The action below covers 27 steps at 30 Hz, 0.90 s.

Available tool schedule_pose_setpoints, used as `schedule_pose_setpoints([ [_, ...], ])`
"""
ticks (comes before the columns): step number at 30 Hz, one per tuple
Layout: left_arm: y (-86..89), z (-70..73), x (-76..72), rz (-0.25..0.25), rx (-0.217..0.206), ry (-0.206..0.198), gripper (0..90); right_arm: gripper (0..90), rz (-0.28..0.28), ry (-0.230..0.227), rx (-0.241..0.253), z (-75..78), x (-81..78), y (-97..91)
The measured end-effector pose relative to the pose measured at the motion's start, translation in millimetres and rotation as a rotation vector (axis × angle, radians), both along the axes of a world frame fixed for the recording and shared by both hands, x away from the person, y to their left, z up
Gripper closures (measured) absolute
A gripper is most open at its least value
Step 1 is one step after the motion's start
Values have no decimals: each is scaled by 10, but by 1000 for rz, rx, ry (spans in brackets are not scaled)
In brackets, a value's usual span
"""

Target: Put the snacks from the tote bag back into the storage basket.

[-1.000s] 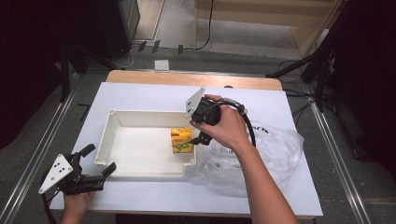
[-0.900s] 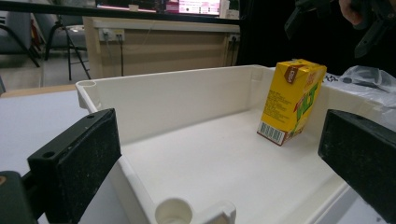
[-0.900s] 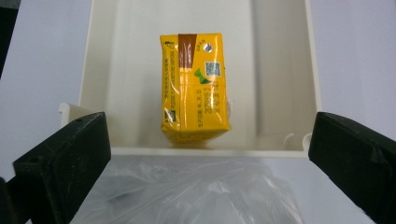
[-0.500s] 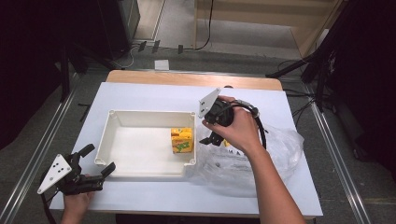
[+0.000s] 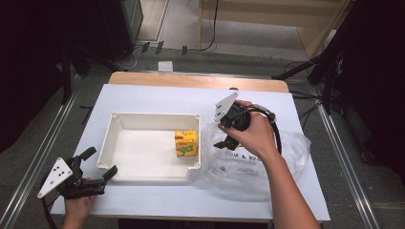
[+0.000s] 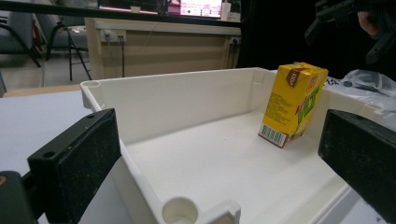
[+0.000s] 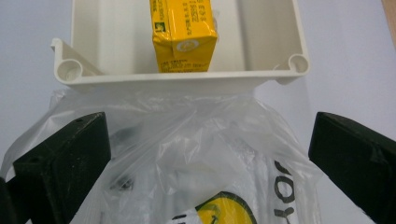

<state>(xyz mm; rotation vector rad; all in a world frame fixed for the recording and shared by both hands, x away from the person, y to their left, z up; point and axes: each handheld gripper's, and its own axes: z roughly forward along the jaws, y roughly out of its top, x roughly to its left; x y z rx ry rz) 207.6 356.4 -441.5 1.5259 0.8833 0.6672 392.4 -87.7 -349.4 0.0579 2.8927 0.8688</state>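
A yellow drink carton (image 5: 186, 143) stands upright against the right wall inside the white tray (image 5: 119, 126); I also see the carton (image 6: 293, 103) across the tray (image 6: 196, 98) in the left gripper view and the carton (image 7: 182, 33) from above in the right gripper view. My right gripper (image 5: 228, 143) hangs open over a clear plastic bag (image 5: 286, 162) just right of the tray, nothing between its jaws. The bag (image 7: 196, 158) holds something with a yellow-and-black label (image 7: 224, 212). My left gripper (image 5: 99, 164) is open and empty at the tray's near left corner.
The tray's rim (image 7: 177, 77) borders the bag's top edge. White table (image 5: 157, 98) has bare surface behind the tray and along the front. Wooden strip (image 5: 191, 80) runs along the far edge. Metal rails (image 5: 344, 157) flank the table on the floor.
My right gripper moved right, from above the carton in the tray to over the plastic bag, with empty jaws. The carton stays in the tray. The left gripper has hardly moved.
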Motion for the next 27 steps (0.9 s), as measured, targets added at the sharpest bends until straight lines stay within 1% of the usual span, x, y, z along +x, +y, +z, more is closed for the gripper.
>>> schedule_pose_setpoints([
  [2, -1, 0, 0, 0, 2, 1, 0, 0, -4, -2, 3, -10, -3, -41],
  [3, -2, 0, 0, 0, 2, 0, 0, 0, -12, 5, -3, -16, -8, -62],
  [5, -2, 0, 0, 0, 2, 1, 0, 0, -12, 2, -14, -37, -21, -92],
  [8, -1, 0, 0, 0, 2, 1, 0, 0, -22, 6, -16, -63, -40, -150],
  [11, -3, 0, 0, 0, 3, 1, 0, 0, -35, 12, -12, -85, -48, -219],
  [13, -3, 0, 0, 1, 5, 1, 0, 0, -38, 7, -7, -113, -53, -282],
  [17, -4, 0, 1, 0, 5, 1, 0, 0, -46, 10, 0, -132, -62, -343],
  [20, -7, -1, 2, -1, 7, 1, 0, 0, -61, 15, -1, -147, -82, -399],
  [21, -10, -1, 1, 0, 5, 2, 0, 0, -57, 13, 3, -152, -81, -417],
  [25, -5, -1, 3, 1, 8, 1, 0, 0, -77, 16, 12, -182, -109, -523],
  [27, -2, -1, 3, 1, 9, 1, 0, 0, -83, 16, 13, -189, -116, -544],
])
